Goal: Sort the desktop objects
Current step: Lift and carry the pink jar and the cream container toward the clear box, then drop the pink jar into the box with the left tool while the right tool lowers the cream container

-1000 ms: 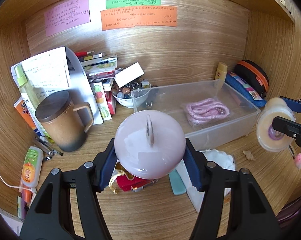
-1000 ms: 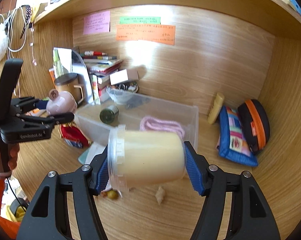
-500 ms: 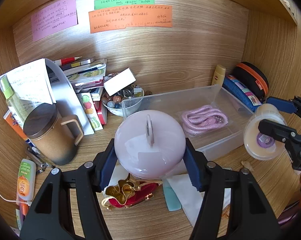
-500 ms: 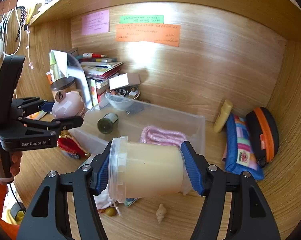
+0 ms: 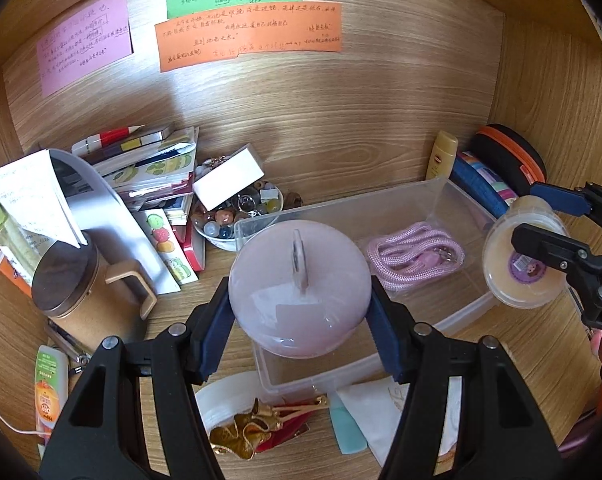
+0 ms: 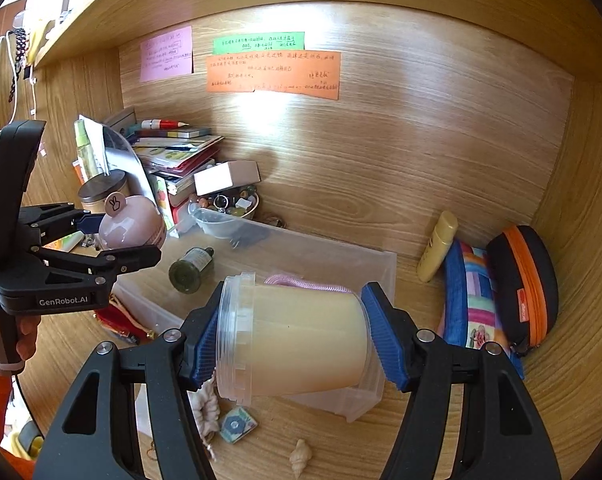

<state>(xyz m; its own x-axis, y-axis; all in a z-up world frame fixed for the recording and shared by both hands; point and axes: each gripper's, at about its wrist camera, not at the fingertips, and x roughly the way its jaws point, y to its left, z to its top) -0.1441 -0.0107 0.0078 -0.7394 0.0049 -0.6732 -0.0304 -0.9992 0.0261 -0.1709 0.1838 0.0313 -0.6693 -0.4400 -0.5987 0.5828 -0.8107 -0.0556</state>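
Pink round pot (image 5: 300,292), clamped between the left gripper (image 5: 301,322) pads, now hangs over the near end of the clear bin (image 5: 457,204) instead of short of it, so a drop looks close. Right gripper (image 6: 297,340) has also advanced, squeezing the cream jar (image 6: 293,338) sideways above the bin's near corner.

Bright, even daylight. A soft glare patch washes the wooden back wall (image 6: 381,140) just below the orange note (image 6: 273,76). Fisheye bends the wall's edges; corners vignette black. Focus stays sharp.
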